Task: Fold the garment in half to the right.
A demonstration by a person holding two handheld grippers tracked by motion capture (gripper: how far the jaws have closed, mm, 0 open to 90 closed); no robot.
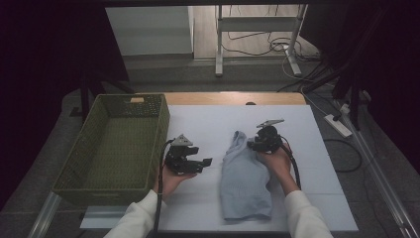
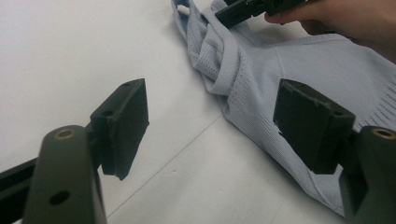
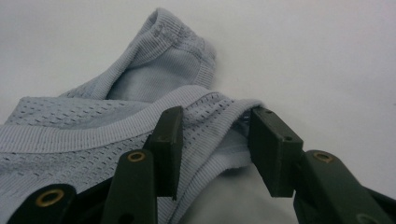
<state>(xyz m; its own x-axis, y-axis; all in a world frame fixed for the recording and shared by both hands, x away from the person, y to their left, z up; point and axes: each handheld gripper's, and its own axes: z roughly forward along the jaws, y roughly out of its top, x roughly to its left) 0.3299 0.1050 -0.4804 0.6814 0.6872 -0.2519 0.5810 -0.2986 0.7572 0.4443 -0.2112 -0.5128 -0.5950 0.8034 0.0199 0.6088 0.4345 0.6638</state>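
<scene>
I am finding no readable text, label, brand, number or sign anywhere in these views. The small pale tag [image 1: 136,99] on the far wall of the green woven basket [image 1: 94,148] is showing too small for me to read anything on it.

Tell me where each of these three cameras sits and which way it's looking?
High view: above the person's side, looking forward and down on the table, basket and blue garment; both hands and sleeves show.
Left gripper view: on the left gripper, looking along its open jaws over the table to the garment.
Right gripper view: on the right gripper, its jaws around a fold of the garment's edge.
All three share the garment.
</scene>
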